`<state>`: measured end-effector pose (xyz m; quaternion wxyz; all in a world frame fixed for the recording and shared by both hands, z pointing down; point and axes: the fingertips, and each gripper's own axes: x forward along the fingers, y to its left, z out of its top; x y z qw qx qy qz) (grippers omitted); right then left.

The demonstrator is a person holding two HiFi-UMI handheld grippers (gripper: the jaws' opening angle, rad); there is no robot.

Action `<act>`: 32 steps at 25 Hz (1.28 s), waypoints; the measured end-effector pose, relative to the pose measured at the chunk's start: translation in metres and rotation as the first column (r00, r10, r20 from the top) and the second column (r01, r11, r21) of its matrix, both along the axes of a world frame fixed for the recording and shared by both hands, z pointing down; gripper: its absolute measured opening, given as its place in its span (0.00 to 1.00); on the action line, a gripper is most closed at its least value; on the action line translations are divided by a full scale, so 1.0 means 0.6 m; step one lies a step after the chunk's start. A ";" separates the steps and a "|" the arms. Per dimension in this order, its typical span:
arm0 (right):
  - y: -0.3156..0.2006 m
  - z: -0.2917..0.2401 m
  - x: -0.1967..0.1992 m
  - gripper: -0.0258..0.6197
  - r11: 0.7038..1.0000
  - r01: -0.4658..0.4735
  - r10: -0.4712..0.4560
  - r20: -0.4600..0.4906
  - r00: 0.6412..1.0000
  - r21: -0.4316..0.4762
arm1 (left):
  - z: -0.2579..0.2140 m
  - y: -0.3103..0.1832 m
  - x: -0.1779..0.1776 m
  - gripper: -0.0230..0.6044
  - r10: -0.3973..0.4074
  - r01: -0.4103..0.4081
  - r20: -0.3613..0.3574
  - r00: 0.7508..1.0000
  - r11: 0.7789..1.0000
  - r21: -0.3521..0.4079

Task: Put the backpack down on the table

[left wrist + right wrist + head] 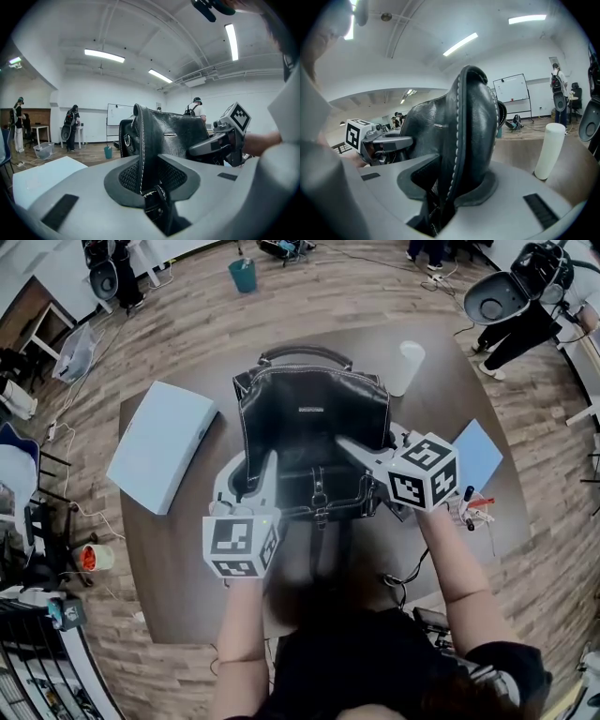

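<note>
1. The backpack (314, 418) stands upright between the two grippers, over the middle of the table (187, 559). From the head view I cannot tell whether its base already rests on the top
2. The left gripper (260, 472), at 7 o'clock of the bag, is clenched on a stitched edge (140, 150), with a buckled strap just below the pads. Judging by that thin hold, the grasp should stay firm until the base is down
3. The right gripper (370, 442), at 4 o'clock of the bag, is grasping the rounded side seam (457, 154), which fills the gap between its jaws
4. Both hands should sink together and level, so the base lands flat. If one side drops first, the soft leather would likely fold and the bag lean
5. Aim for the bare middle of the table. A white box (161, 444) lies at 9 o'clock, a blue sheet (478, 454) at 3 o'clock, and a white cylinder (405, 367) stands near at 1 o'clock. The cylinder looks the easiest to knock over, so keep the bag from drifting that way
6. Let go only once the table bears the weight. I would free one side, check that the top handle (305, 354) at 12 o'clock stays upright, then free the other
</note>
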<state>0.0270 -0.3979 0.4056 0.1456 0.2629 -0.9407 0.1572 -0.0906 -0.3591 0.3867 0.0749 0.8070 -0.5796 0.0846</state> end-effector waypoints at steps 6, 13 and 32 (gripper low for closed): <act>-0.029 0.023 0.004 0.24 0.999 0.011 -0.009 0.043 0.999 -0.040 | 0.013 -0.032 0.003 0.20 -0.002 0.002 0.028 1.000 1.000 0.002; -0.038 0.063 0.015 0.27 0.996 0.022 -0.016 0.076 0.997 -0.086 | 0.052 -0.049 0.010 0.20 0.024 -0.024 0.009 1.000 0.998 -0.049; -0.043 0.090 0.024 0.34 0.995 -0.012 0.018 0.054 0.998 -0.103 | 0.088 -0.059 0.004 0.23 0.037 -0.039 -0.028 0.999 0.994 -0.098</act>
